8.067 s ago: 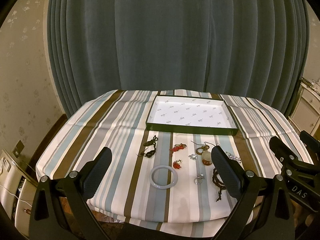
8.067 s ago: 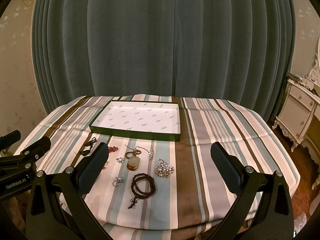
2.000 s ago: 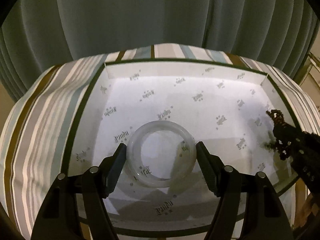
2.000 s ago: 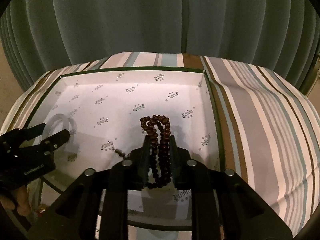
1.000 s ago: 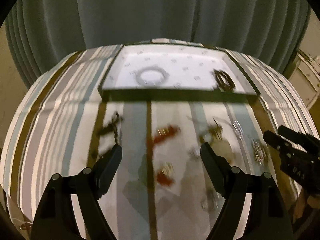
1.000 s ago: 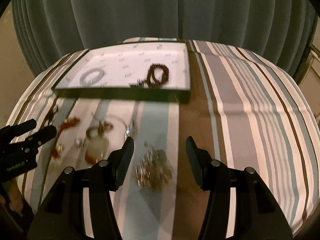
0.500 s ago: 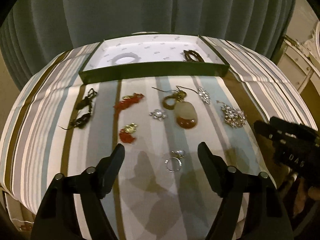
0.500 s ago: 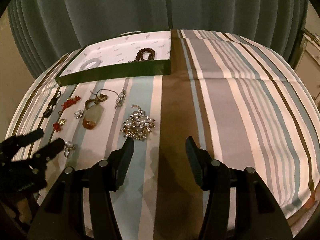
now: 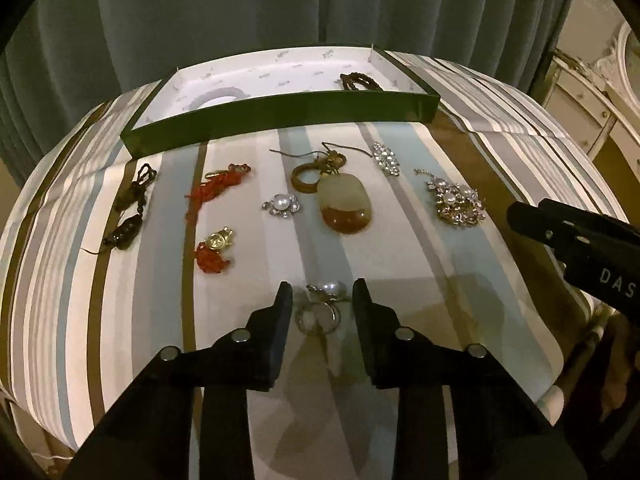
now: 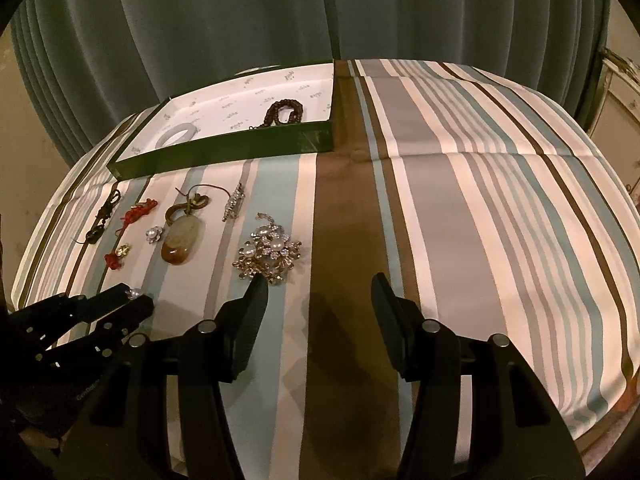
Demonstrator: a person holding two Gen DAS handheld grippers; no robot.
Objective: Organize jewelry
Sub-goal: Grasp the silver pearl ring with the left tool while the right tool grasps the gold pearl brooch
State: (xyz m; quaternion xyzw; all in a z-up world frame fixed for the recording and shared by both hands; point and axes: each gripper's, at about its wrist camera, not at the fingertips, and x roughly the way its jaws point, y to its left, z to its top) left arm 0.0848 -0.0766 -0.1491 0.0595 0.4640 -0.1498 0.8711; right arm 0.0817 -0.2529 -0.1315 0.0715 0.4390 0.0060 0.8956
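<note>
Two pieces already lie in the green box [image 9: 280, 114] at the top of the left wrist view: a pale bangle [image 9: 218, 96] at its left end and a string of dark beads [image 9: 360, 80] at its right. Everything else is on the striped cloth [image 9: 400, 264] in front of it. Reading across that view from the left: a dark knotted cord [image 9: 130, 208], two red coral pieces [image 9: 216, 188] [image 9: 212, 252], a small pearl flower [image 9: 282, 204], an amber and white pendant [image 9: 346, 208] on its cord, a narrow crystal pin [image 9: 386, 158], and a large pearl brooch [image 9: 458, 202]. Low in the centre, the pearl ring [image 9: 322, 310] lies between the fingers of the left gripper [image 9: 322, 300], whose jaws are closing around it without yet pressing on it. At the right edge the right gripper [image 10: 316, 288] hangs with its jaws apart and nothing between them, the brooch just beyond its left finger in its own view. By my count eight pieces remain, so the job looks about a fifth done, with the ring likely next.
</note>
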